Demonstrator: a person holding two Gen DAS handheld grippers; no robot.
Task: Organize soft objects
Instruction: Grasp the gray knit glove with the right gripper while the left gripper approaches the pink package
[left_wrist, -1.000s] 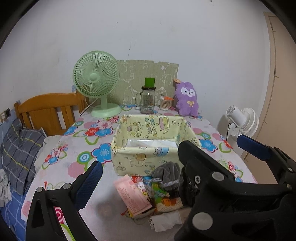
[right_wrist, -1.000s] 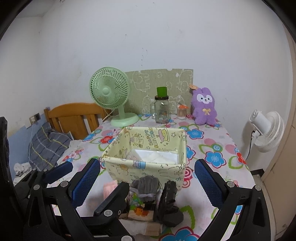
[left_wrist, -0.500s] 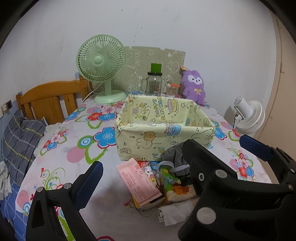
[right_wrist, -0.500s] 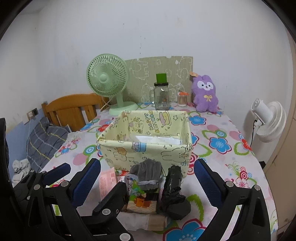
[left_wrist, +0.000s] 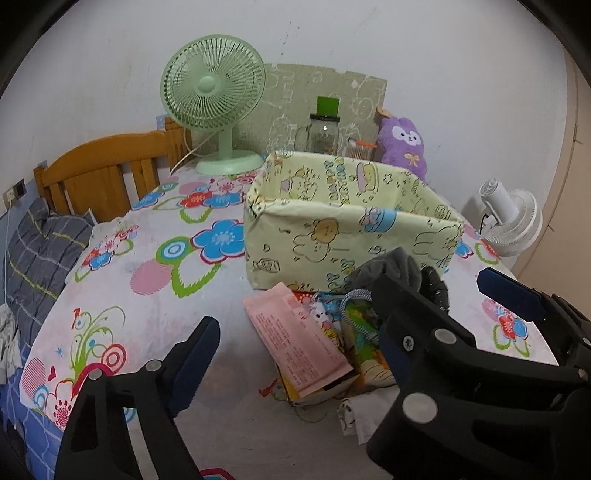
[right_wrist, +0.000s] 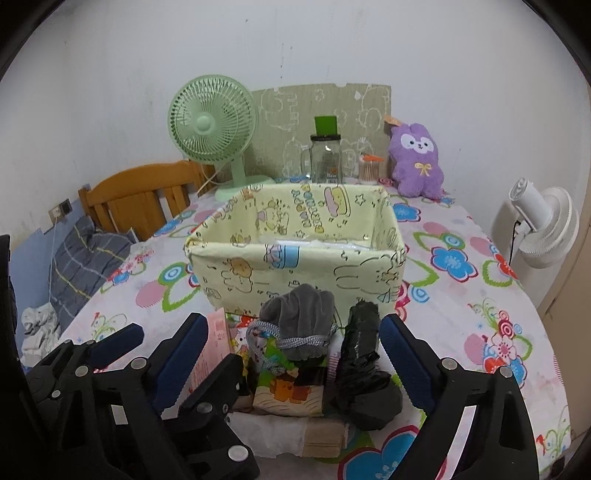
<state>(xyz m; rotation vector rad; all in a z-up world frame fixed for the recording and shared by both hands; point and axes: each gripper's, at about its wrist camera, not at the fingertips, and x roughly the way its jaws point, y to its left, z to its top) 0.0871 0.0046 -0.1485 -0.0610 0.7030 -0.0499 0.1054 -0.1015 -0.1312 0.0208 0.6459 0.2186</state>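
Observation:
A yellow cartoon-print fabric box (right_wrist: 295, 258) (left_wrist: 351, 229) stands mid-table. In front of it lies a pile: a grey drawstring pouch (right_wrist: 299, 321) (left_wrist: 388, 269), a black wrapped bundle (right_wrist: 364, 354), a colourful small bag (right_wrist: 284, 384), a pink packet (left_wrist: 295, 339) and white cloth (left_wrist: 362, 410). My right gripper (right_wrist: 291, 362) is open, its fingers either side of the pouch and bundle. My left gripper (left_wrist: 295, 354) is open, low before the pile, around the pink packet. A purple plush rabbit (right_wrist: 417, 158) sits at the back.
A green desk fan (right_wrist: 214, 129), a glass jar with green lid (right_wrist: 325, 155) and a small toothpick jar (right_wrist: 369, 170) stand at the table's back. A wooden bed frame (right_wrist: 140, 195) is left, a white fan (right_wrist: 543, 225) right beyond the table edge.
Both grippers have moved forward and lower toward the pile; the box and pile now look larger and nearer. Both stay open.

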